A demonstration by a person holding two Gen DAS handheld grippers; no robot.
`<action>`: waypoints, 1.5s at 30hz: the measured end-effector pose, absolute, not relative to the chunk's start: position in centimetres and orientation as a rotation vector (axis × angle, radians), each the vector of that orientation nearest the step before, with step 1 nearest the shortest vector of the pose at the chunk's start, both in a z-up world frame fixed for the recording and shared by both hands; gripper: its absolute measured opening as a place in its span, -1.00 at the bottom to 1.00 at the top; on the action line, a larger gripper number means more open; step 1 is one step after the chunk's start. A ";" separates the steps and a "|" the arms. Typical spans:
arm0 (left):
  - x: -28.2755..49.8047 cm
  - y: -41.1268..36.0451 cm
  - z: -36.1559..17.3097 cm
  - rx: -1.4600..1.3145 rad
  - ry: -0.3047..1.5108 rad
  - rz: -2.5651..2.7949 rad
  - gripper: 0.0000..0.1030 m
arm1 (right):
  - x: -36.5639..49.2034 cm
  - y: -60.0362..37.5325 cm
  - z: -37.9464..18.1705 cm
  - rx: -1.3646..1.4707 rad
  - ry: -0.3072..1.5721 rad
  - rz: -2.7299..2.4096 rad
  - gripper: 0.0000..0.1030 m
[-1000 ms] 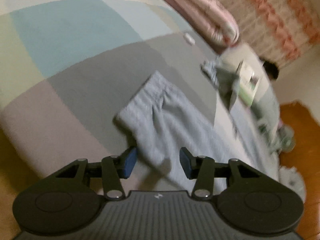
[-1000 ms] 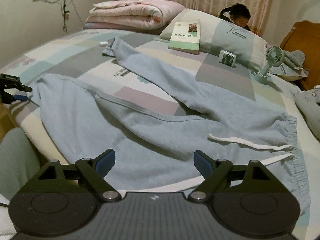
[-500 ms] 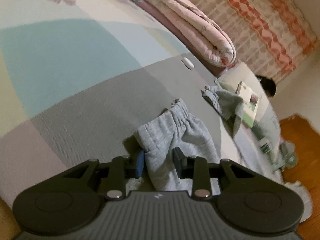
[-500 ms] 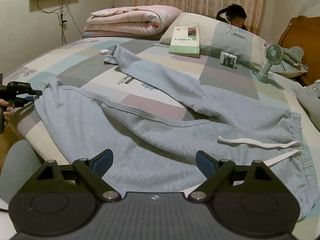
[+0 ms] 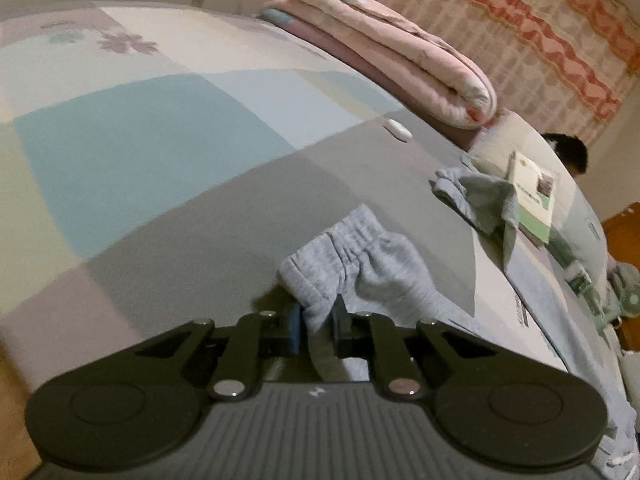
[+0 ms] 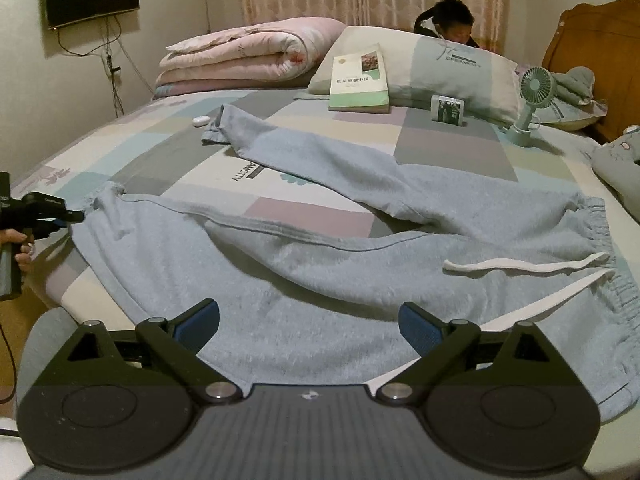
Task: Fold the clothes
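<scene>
Each gripper, the left gripper (image 5: 316, 330) and the right gripper (image 6: 308, 322), has black linkage fingers, blue pads (image 6: 416, 328), silver pivot screws (lower frame), ribbed grey housing.

The left gripper (image 5: 316, 330), open a second ago, now is closed on the cuff (image 5: 332, 248) of the sweatpants (image 6: 304, 256).

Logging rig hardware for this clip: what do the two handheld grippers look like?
Both the left gripper and the right gripper have a ribbed dark grey body with a small white logo, black linkage arms on silver pivot pins, round black side housings, and blue pads on the jaws. No sleeves are visible.
</scene>
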State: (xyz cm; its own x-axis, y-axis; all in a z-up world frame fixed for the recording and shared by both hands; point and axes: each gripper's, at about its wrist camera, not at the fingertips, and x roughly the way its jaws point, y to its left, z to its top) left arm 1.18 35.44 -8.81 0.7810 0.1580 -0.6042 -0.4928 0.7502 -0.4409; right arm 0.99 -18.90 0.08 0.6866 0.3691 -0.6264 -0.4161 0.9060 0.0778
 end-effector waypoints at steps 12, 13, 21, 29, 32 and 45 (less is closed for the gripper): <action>-2.6 33.8 -6.1 -0.468 0.611 0.463 -0.76 | 1.5 -19.2 -0.7 -0.039 0.713 0.421 0.91; -2.9 33.8 -6.1 -0.470 0.613 0.466 -0.76 | 1.5 -19.3 -0.7 -0.040 0.712 0.420 0.92; -4.6 34.6 -5.9 -0.453 0.646 0.487 -0.58 | 1.9 -19.8 -1.2 -0.016 0.727 0.401 0.92; -6.3 35.8 -3.8 -0.393 0.617 0.531 -0.21 | 2.3 -19.4 -1.6 -0.019 0.741 0.412 0.92; -5.8 36.5 -3.2 -0.385 0.604 0.513 -0.19 | 2.3 -19.2 -1.6 -0.021 0.737 0.415 0.93; 3.6 36.4 -8.0 -0.258 0.746 0.320 0.01 | 2.2 -18.0 -0.9 -0.058 0.732 0.393 0.98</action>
State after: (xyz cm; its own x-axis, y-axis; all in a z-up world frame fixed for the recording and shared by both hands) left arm 3.61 36.41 -7.95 0.6899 0.1924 -0.6978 -0.3733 0.9205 -0.1152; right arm 2.21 -18.04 -0.88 0.6743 0.3289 -0.6612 -0.3692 0.9255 0.0838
